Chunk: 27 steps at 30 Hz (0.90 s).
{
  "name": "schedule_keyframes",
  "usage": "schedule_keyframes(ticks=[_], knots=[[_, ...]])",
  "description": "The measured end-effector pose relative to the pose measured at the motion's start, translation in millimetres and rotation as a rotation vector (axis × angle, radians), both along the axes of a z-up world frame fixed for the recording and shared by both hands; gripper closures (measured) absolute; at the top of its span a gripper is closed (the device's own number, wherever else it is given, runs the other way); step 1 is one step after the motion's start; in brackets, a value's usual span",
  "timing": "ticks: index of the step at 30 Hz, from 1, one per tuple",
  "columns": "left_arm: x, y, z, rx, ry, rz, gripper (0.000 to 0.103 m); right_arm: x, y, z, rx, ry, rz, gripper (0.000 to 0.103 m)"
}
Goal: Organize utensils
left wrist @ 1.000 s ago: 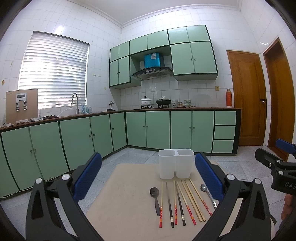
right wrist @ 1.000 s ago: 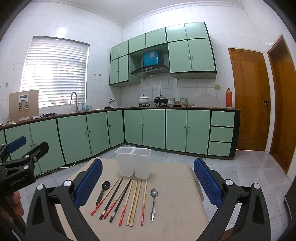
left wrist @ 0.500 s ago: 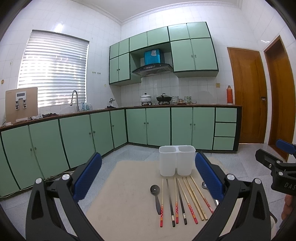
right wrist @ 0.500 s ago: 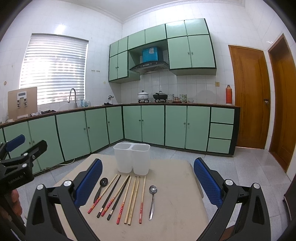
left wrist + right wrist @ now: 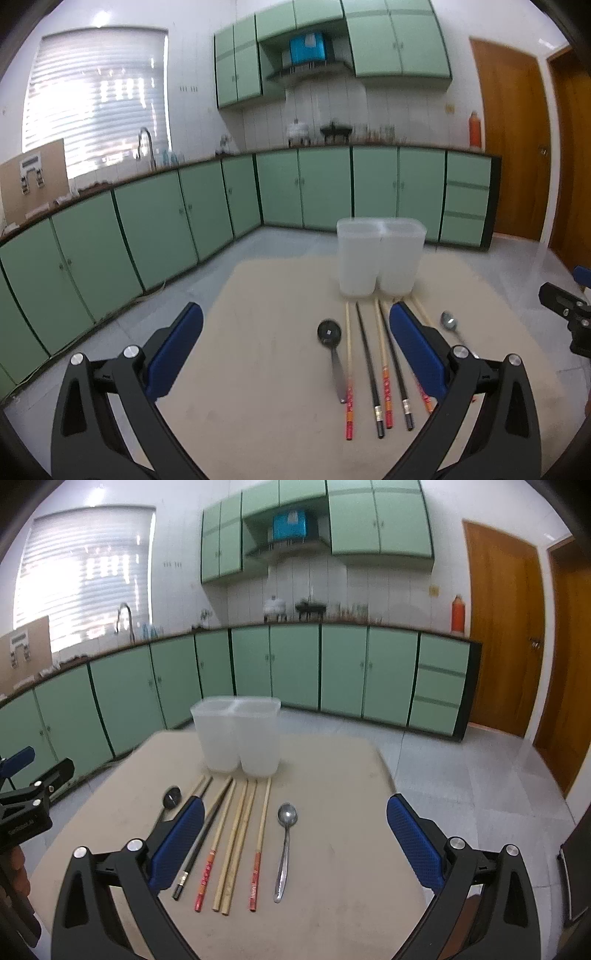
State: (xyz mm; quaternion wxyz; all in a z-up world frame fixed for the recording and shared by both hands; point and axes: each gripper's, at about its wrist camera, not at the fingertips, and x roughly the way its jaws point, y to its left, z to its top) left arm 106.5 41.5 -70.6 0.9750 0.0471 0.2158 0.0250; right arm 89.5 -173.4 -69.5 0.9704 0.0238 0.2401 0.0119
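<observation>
Both grippers, ours to steer, hang wide apart and empty over the beige table (image 5: 332, 923), and in the last second they have dipped and closed in: the utensil row now fills far more of each view than it did a moment ago. From the left gripper (image 5: 295, 343) we see its right finger (image 5: 417, 354) covering part of the chopsticks (image 5: 384, 354), with the black spoon (image 5: 330, 341) lying at the left end of the row, between the open fingers. From the right gripper (image 5: 295, 830) we see the steel spoon (image 5: 285, 843) lying at the right end of the row, also between the fingers, while the left finger (image 5: 177, 845) overlaps the dark chopstick. Nothing on the table has shifted; the chopsticks lie side by side, tips toward the far side, just short of the two-compartment white holder (image 5: 240, 734), which stands upright at the far middle of the table and shows nothing sticking out of it. The motion blur on the cabinets (image 5: 295, 664) suggests the approach is under way. We judge the sorting not yet begun, and the drop toward the row reads as the lead-in to a first pick, a spoon on either side being the likeliest target, though neither gripper touches anything yet
</observation>
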Motion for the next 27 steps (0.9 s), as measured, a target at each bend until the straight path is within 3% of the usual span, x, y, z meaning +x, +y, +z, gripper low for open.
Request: schedule_keyframes(ticks=[8, 15, 20, 24, 27], knots=[[75, 5, -27, -0.020, 0.206, 0.023, 0.005, 71, -3, -29, 0.010, 0.205, 0.063, 0.026], [127, -5, -44, 0.016, 0.327, 0.013, 0.005, 127, -2, -50, -0.001, 0.379, 0.122, 0.052], [155, -14, -57, 0.014, 0.397, 0.004, 0.008, 153, -1, -68, 0.056, 0.448, 0.132, 0.058], [170, -17, -69, 0.014, 0.447, -0.001, 0.021, 164, 1, -77, 0.046, 0.484, 0.135, 0.062], [178, -14, -78, -0.010, 0.494, -0.002, 0.023, 171, 2, -82, 0.049, 0.500, 0.135, 0.062]])
